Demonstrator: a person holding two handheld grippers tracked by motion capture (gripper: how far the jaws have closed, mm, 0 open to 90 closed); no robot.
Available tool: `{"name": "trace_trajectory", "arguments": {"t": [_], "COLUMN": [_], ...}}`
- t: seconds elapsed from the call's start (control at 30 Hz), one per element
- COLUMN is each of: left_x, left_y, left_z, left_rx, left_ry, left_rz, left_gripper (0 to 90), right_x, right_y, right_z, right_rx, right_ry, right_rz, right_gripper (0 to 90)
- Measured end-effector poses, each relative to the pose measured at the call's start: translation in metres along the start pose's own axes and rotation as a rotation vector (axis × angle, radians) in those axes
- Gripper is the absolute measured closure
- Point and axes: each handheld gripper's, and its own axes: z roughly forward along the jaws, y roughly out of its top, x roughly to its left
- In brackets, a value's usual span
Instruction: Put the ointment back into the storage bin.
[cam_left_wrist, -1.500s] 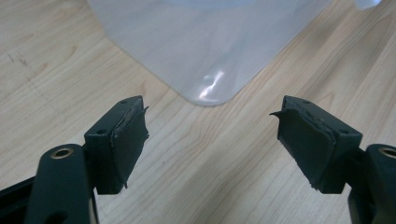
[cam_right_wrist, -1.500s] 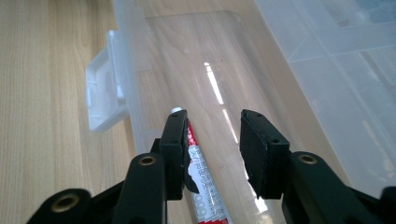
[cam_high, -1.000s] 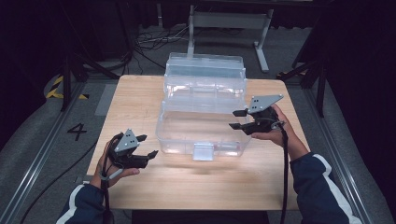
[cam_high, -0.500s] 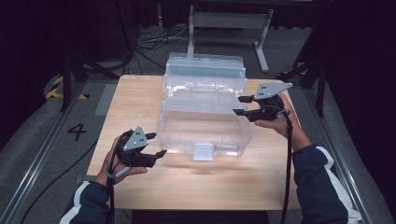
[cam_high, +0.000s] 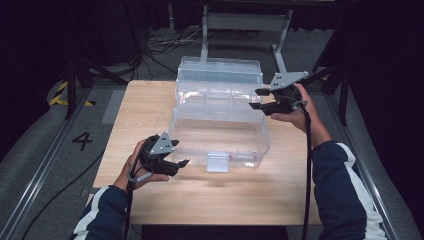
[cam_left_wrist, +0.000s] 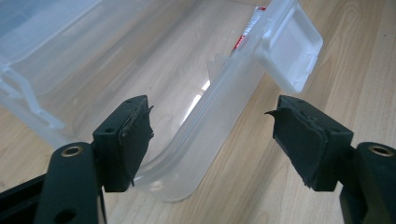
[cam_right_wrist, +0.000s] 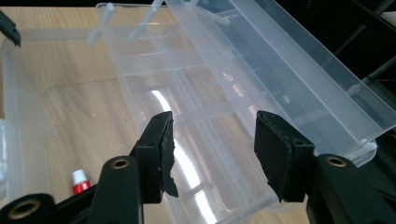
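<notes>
A clear plastic box (cam_high: 220, 142) stands open on the wooden table (cam_high: 145, 105), its lid (cam_high: 220, 75) raised at the back. My left gripper (cam_high: 181, 162) is open at the box's front left corner; that rounded corner (cam_left_wrist: 187, 154) lies just ahead of the jaws, with the white latch (cam_left_wrist: 292, 51) farther on. My right gripper (cam_high: 255, 99) is open, held in the air at the right end of the lid. In the right gripper view its jaws (cam_right_wrist: 212, 135) face a clear divided tray (cam_right_wrist: 196, 107), apart from it. A small red-capped tube (cam_right_wrist: 80, 181) lies in the box.
The table's front strip (cam_high: 225, 200) lies bare between the person's forearms. Behind the table stand a grey metal frame (cam_high: 245, 20) and loose cables (cam_high: 155, 42) on the floor. A floor rail (cam_high: 45, 165) runs along the left.
My left gripper has slid right, up to the box's front left corner. My right gripper has risen and gone back from the box's right wall to the lid's end.
</notes>
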Motion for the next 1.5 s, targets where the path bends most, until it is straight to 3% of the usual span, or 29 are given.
{"name": "trace_trajectory", "arguments": {"t": [0.13, 0.47, 0.57, 0.93, 0.97, 1.07, 1.13, 1.23, 1.33, 1.5], "left_x": [0.002, 0.006, 0.008, 0.012, 0.012, 0.011, 0.010, 0.009, 0.009, 0.010], "left_y": [0.002, 0.008, 0.010, 0.017, 0.019, 0.021, 0.024, 0.027, 0.028, 0.028], "left_z": [0.007, 0.021, 0.025, 0.039, 0.040, 0.043, 0.045, 0.046, 0.046, 0.046], "left_rx": [0.024, 0.076, 0.091, 0.185, 0.200, 0.231, 0.242, 0.257, 0.265, 0.269], "left_ry": [-0.026, -0.060, -0.074, -0.098, -0.110, -0.131, -0.130, -0.112, -0.099, -0.103], "left_rz": [0.020, 0.041, 0.044, 0.095, 0.118, 0.143, 0.163, 0.180, 0.182, 0.171], "left_gripper": [34.4, 35.7, 36.2, 53.1, 55.4, 57.2, 59.6, 64.9, 70.2, 70.4], "right_x": [-0.008, -0.021, -0.023, -0.036, -0.036, -0.038, -0.040, -0.037, -0.033, -0.032], "right_y": [0.007, 0.014, 0.015, 0.012, 0.012, 0.013, 0.014, 0.017, 0.021, 0.024], "right_z": [0.008, 0.034, 0.040, 0.063, 0.067, 0.070, 0.071, 0.072, 0.074, 0.074], "right_rx": [0.020, 0.084, 0.096, 0.165, 0.186, 0.178, 0.174, 0.168, 0.184, 0.197], "right_ry": [-0.010, -0.020, -0.001, -0.019, -0.015, -0.007, 0.009, 0.030, 0.024, 0.033], "right_rz": [-0.002, 0.000, 0.012, 0.033, 0.023, 0.026, 0.034, 0.027, -0.005, -0.040], "right_gripper": [48.3, 48.7, 48.5, 53.5, 55.5, 56.5, 58.0, 67.2, 69.7, 73.2]}}
